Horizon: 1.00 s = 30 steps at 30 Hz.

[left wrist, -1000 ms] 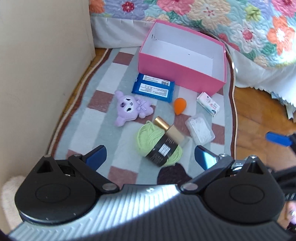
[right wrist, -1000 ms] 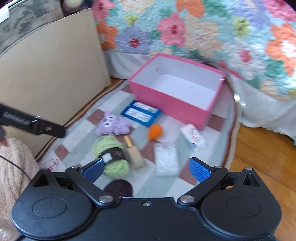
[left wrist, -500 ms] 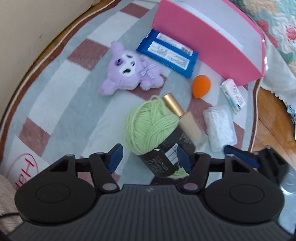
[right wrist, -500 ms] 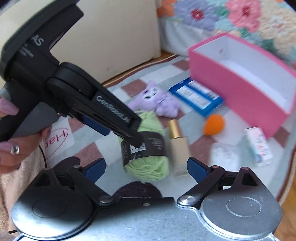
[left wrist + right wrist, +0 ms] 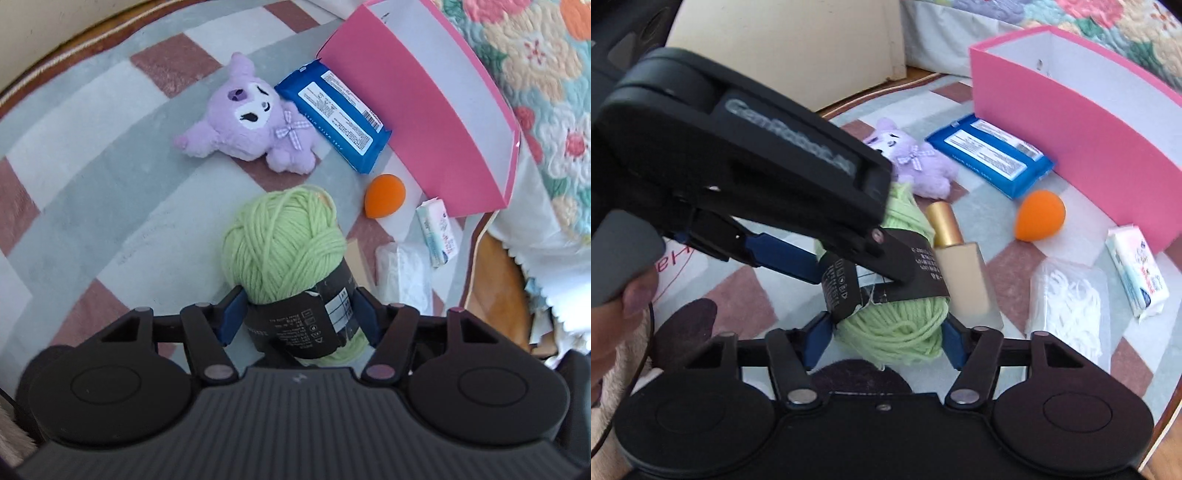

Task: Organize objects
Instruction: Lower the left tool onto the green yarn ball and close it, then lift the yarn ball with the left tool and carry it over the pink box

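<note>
On the checked rug (image 5: 110,177), scattered toiletries.

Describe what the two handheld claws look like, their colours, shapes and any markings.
Both claws are matte black plastic. Each has two round housings, hinged linkage arms with silver pivot pins, and blue finger pads. The left claw, seen from the right wrist camera, has a long boxy body with blurred grey lettering. The right claw looks the same. A thin black cable trails nearby.
</note>
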{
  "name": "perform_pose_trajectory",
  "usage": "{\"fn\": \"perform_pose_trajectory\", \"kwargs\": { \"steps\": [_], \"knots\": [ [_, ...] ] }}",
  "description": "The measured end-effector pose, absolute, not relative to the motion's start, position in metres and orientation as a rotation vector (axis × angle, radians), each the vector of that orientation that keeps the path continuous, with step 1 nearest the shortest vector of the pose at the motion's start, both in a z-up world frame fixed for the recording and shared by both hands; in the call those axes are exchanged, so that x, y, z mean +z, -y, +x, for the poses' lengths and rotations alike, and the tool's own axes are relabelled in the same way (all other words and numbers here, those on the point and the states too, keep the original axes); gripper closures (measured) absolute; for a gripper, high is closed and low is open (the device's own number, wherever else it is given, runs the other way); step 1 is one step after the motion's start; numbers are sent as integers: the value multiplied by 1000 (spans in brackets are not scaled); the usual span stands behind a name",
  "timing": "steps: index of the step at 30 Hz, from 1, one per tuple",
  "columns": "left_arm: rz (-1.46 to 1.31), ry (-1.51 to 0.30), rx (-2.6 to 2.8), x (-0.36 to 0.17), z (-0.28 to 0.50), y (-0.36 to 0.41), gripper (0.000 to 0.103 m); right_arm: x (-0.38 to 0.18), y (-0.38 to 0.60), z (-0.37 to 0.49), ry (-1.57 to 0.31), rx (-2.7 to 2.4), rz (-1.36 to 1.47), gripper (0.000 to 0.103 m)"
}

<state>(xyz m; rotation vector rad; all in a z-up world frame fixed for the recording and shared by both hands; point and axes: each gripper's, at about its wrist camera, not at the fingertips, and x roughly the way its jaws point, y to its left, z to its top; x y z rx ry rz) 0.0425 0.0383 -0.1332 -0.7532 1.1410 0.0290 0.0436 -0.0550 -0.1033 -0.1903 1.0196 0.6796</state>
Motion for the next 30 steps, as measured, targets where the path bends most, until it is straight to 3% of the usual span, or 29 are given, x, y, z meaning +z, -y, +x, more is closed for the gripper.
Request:
{"fn": "perform_pose_trajectory", "kwargs": {
  "steps": [8, 21, 24, 30],
  "knots": [
    [-674, -1103, 30, -121, 39, -29, 50, -94, 54, 31, -988, 668, -165, 54],
    [-570, -1045, -30, -84, 32, -18, 51, -60, 59, 20, -926, 648, -178, 57],
    [-577, -1107, -25, -100, 38, -19, 51, -72, 62, 25, -982, 645, -146, 55],
    [-690, -1238, -54, -127, 43, -40, 48, -90, 63, 27, -1068, 669, -141, 37]
  ]
}}
